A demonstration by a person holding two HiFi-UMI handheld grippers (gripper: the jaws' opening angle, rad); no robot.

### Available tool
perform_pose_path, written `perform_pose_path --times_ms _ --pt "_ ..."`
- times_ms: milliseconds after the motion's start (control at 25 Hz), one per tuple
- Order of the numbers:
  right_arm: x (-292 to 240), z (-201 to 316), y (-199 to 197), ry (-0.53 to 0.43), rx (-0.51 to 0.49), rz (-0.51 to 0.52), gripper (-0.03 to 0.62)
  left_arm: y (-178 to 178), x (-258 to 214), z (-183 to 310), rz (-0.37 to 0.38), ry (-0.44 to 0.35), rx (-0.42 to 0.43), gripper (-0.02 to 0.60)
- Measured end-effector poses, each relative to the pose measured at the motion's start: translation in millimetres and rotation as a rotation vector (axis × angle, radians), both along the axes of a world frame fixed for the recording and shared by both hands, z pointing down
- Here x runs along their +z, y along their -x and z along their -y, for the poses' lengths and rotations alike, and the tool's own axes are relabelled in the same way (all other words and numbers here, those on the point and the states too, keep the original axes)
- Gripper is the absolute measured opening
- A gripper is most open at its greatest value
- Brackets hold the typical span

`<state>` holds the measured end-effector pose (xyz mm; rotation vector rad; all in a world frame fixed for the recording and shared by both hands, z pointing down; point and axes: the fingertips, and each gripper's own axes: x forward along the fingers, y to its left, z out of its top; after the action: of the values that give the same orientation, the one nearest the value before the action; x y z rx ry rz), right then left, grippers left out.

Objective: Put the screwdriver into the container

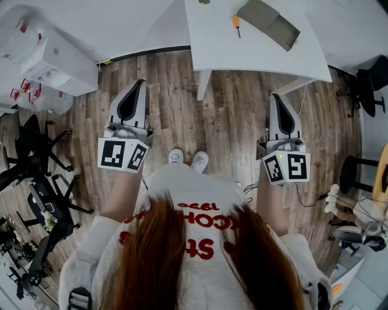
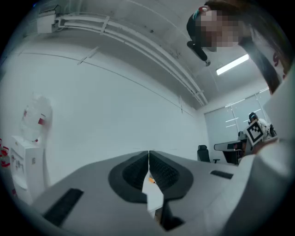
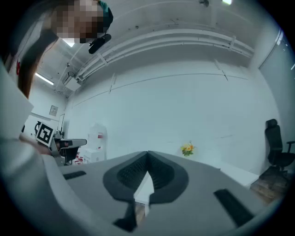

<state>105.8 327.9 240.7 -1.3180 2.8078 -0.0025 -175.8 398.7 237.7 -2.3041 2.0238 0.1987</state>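
Head view: orange-handled screwdriver (image 1: 236, 24) near grey rectangular container (image 1: 270, 23) on white table (image 1: 254, 54); left gripper (image 1: 141, 83), right gripper (image 1: 274, 97) clenched, empty (both well short of table).

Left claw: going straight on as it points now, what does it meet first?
Probably the white table: the left claw, shut and empty, looks at its top and the screwdriver. Height unclear.

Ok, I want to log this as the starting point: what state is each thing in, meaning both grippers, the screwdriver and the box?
Left gripper: shut, nothing between its jaws.
Right gripper: shut, nothing between its jaws.
Orange-handled screwdriver: lying flat on the white table, outside the box, untouched.
Grey-brown rectangular box: open on top, resting on the table, right of the screwdriver and apart from it.
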Motion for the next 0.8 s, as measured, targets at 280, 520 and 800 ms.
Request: perform_pose_path --times_ms 280,520,800 --pt "-2 6 -4 -0.013 -0.017 0.005 0.005 -11 1 9 0.003 -0.001 -0.009 0.008" --pt "-6 13 -12 -0.009 -0.048 0.035 0.005 -19 -1 15 0.006 -0.004 -0.027 0.008" --pt "2 28 -23 0.026 -0.054 0.071 0.005 -28 -1 26 0.011 0.010 -0.045 0.008"
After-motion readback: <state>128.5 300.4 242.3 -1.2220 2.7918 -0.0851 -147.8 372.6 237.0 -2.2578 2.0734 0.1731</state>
